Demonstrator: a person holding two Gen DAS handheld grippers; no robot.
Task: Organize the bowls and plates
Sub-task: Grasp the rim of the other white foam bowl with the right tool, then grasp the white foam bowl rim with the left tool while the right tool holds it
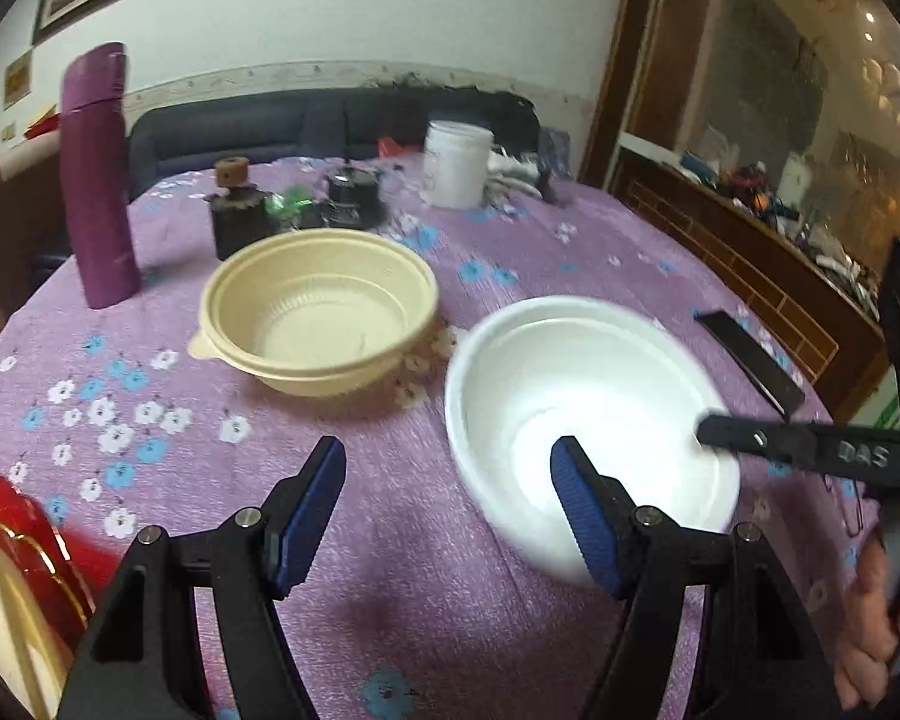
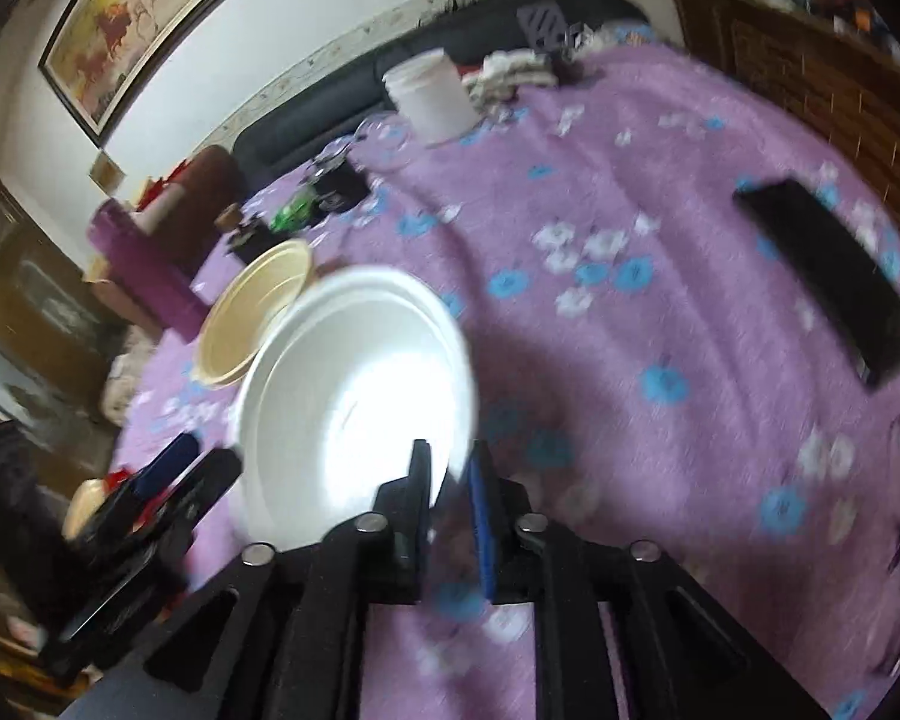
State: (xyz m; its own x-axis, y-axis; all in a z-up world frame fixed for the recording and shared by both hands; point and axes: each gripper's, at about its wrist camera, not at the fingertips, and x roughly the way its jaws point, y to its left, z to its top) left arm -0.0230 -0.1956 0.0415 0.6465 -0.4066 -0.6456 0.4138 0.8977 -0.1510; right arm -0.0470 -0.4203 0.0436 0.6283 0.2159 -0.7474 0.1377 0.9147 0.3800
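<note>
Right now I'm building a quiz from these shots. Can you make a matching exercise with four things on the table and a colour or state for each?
Things:
1. white bowl
2. cream bowl
3. tall bottle
4. left gripper

States:
a. stands upright, purple
b. open, holding nothing
c. rim pinched by the right gripper
d. sits on the tablecloth, ungripped

Pairs: 1-c, 2-d, 3-a, 4-b

White bowl (image 1: 588,420) tilted, its rim pinched in the right claw (image 2: 450,474); beige bowl (image 1: 318,324) upright just beside it
</note>
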